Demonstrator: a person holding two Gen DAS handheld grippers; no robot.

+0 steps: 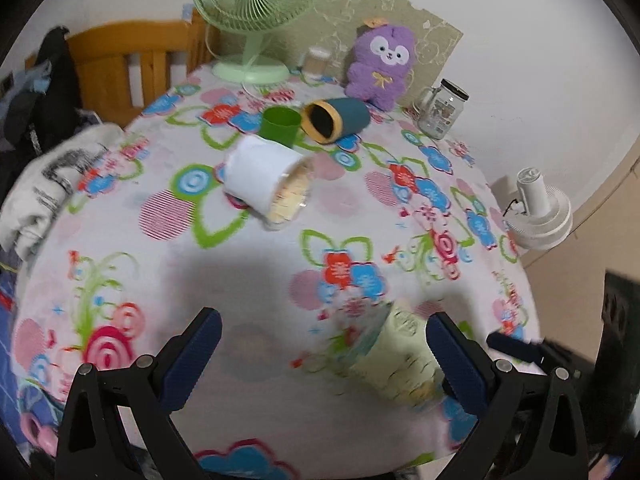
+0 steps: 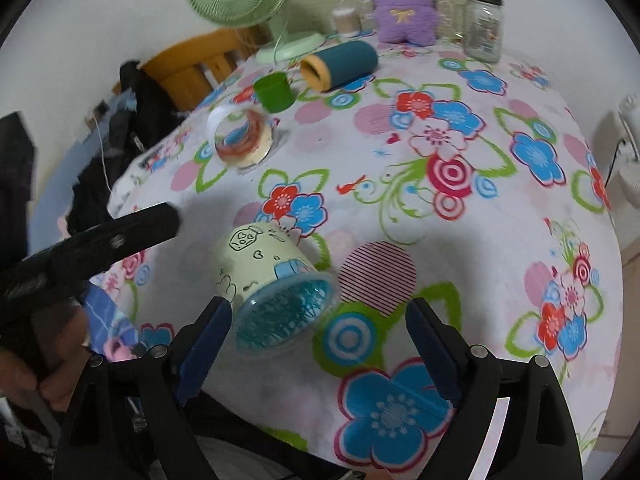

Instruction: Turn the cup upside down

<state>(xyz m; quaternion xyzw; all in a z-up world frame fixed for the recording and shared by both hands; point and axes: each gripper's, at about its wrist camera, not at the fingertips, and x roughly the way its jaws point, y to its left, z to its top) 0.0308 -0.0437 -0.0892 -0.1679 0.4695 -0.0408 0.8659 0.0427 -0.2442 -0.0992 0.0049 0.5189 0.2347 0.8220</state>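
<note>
A pale green cup with cartoon drawings (image 2: 264, 268) lies on its side on the flowered tablecloth, its clear blue-tinted mouth facing my right gripper (image 2: 318, 320). That gripper is open, its left finger close beside the cup's rim, not gripping. In the left wrist view the same cup (image 1: 396, 360) lies blurred just inside the right finger of my open left gripper (image 1: 324, 336). A white cup (image 1: 264, 180) lies on its side farther back, a green cup (image 1: 280, 124) stands upright, and a teal tumbler (image 1: 336, 118) lies on its side.
A green desk fan (image 1: 256, 12), a purple plush toy (image 1: 380, 64) and a glass jar (image 1: 440, 108) stand at the table's far edge. A wooden chair (image 1: 132, 64) with clothes is at the left. A white fan (image 1: 536, 208) stands off the right edge.
</note>
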